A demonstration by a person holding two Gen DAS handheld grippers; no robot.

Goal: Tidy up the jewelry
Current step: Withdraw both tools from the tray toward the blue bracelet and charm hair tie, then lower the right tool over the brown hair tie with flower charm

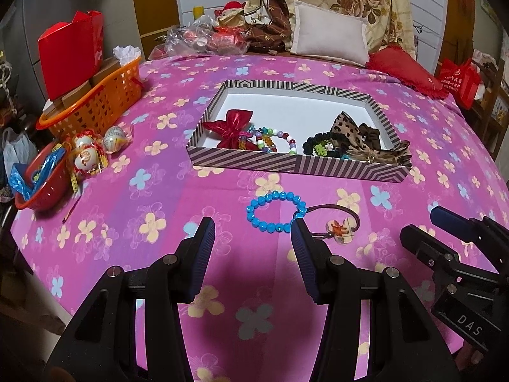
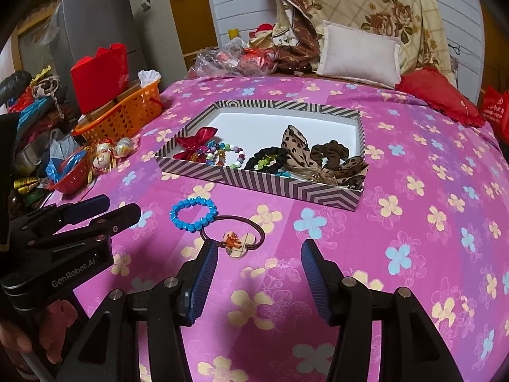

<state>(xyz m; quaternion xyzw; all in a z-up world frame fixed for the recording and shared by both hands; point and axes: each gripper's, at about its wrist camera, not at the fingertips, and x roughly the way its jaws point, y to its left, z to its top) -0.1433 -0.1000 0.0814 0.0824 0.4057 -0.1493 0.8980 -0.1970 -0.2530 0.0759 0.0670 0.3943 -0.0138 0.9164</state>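
A blue bead bracelet (image 1: 274, 211) lies on the pink flowered bedspread (image 1: 127, 203), touching a brown hair tie with a cartoon charm (image 1: 341, 229). Both also show in the right wrist view: the bracelet (image 2: 193, 215) and the hair tie (image 2: 237, 239). Behind them stands a striped shallow box (image 1: 241, 160) holding a red bow (image 1: 230, 127), bead bracelets (image 1: 273, 140), scrunchies and a leopard bow (image 1: 350, 133). My left gripper (image 1: 253, 226) is open and empty just in front of the bracelet. My right gripper (image 2: 259, 248) is open and empty, its left finger by the charm.
An orange basket (image 1: 101, 102) with a red box (image 1: 68, 54), a red bowl (image 1: 41, 184) and wrapped eggs (image 1: 87, 156) sit at the bed's left edge. Pillows (image 1: 331, 36), a red cushion (image 1: 407, 70) and bags lie at the far end.
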